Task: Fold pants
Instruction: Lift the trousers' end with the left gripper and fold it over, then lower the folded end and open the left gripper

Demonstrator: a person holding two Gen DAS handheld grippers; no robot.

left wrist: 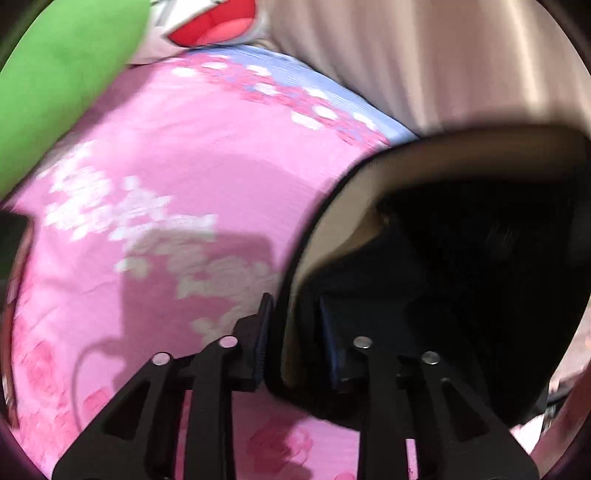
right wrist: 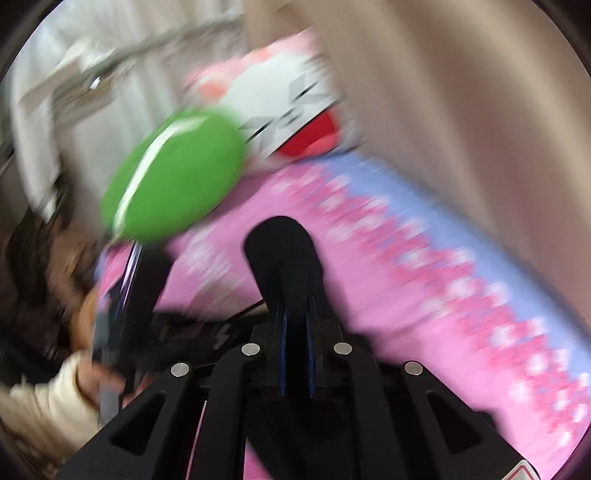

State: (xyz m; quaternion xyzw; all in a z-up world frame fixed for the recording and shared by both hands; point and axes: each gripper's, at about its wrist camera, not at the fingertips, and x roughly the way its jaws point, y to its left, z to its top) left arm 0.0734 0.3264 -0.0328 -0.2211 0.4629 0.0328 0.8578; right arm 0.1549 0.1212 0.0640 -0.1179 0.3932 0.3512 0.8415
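The black pants (left wrist: 461,280), with a pale lining at the waistband, hang lifted above the pink flowered bedsheet (left wrist: 155,147). My left gripper (left wrist: 291,332) is shut on the pants' waistband edge, fabric pinched between its fingers. In the right wrist view my right gripper (right wrist: 297,332) is shut on a fold of the black pants (right wrist: 284,251), which bulges up past the fingertips. The other gripper with the person's hand and cream sleeve (right wrist: 122,332) shows at the left. Both views are motion blurred.
A green pillow (left wrist: 55,81) (right wrist: 173,177) and a white cushion with a red mouth print (left wrist: 218,26) (right wrist: 295,122) lie at the head of the bed. A beige curtain (left wrist: 443,62) (right wrist: 461,110) hangs along the far side. The sheet has a pale blue border (right wrist: 424,206).
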